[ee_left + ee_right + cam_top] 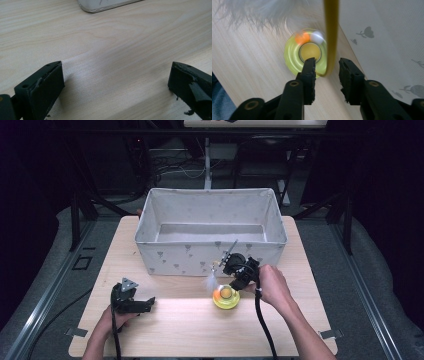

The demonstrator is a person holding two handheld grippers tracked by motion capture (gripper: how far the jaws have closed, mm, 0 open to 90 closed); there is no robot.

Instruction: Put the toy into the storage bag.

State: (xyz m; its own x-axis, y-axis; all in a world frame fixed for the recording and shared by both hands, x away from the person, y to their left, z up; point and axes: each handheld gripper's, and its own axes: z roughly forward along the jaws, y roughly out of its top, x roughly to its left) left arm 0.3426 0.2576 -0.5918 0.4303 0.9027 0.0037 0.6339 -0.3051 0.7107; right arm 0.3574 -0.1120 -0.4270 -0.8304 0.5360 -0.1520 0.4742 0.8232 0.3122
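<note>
A yellow round toy base (226, 298) (293, 56) lies on the wooden table (175, 325), just in front of the fabric box. An orange ball (302, 38) and a white ball (317, 36) sit in its ring. A thin yellow stem (331, 30) rises from it, and a white feather tuft (210, 280) (262, 12) hangs beside it. My right gripper (232, 281) (327, 65) hovers over the base, open, its jaws on either side of the stem with a small gap. My left gripper (149, 303) (116, 75) rests low over bare table at the front left, wide open with nothing between its jaws.
A large white fabric box (210, 255) (387, 37) with a grey leaf print stands at the back of the table, open at the top; its corner (105, 5) lies ahead of the left gripper. Black cables trail from both grippers toward the front edge.
</note>
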